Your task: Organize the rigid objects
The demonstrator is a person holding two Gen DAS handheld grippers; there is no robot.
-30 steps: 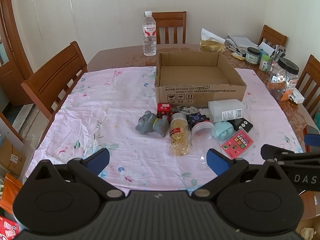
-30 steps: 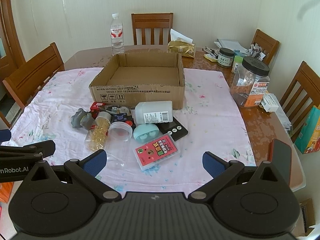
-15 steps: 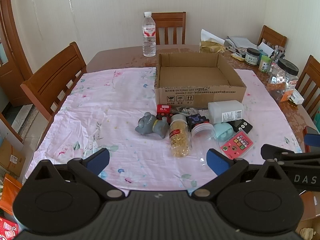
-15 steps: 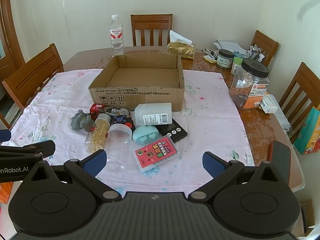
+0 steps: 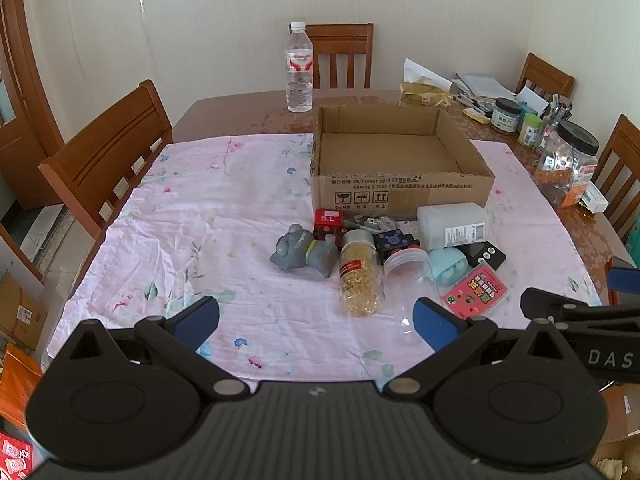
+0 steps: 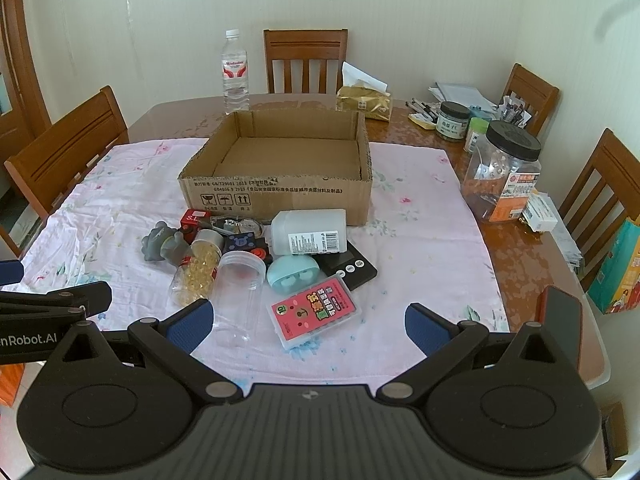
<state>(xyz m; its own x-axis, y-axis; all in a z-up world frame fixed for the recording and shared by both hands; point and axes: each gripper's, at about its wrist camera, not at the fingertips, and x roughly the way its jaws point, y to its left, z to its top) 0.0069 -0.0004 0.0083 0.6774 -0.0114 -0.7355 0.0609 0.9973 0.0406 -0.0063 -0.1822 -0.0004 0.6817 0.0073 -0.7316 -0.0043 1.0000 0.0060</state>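
- Both tools, the left tool (image 5: 316, 316) and right tool (image 6: 308, 320), hang wide apart and hold nothing, short of the clutter.
- Grey toy (image 5: 304, 250) leans against the pill bottle (image 5: 358, 272); lifting either may roll the bottle.
- Clear jar (image 6: 240, 280) looks slippery.
- Cardboard box (image 6: 280, 196) behind is bare; the pile could snag.

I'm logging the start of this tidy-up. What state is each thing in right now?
Cardboard box: open-topped, empty.
Clear jar: lying down, lidless, empty.
Capsule bottle: lying down, capped.
White bottle: on its side.
Water bottle: upright, capped.
Left gripper: open, holding nothing.
Right gripper: open, holding nothing.
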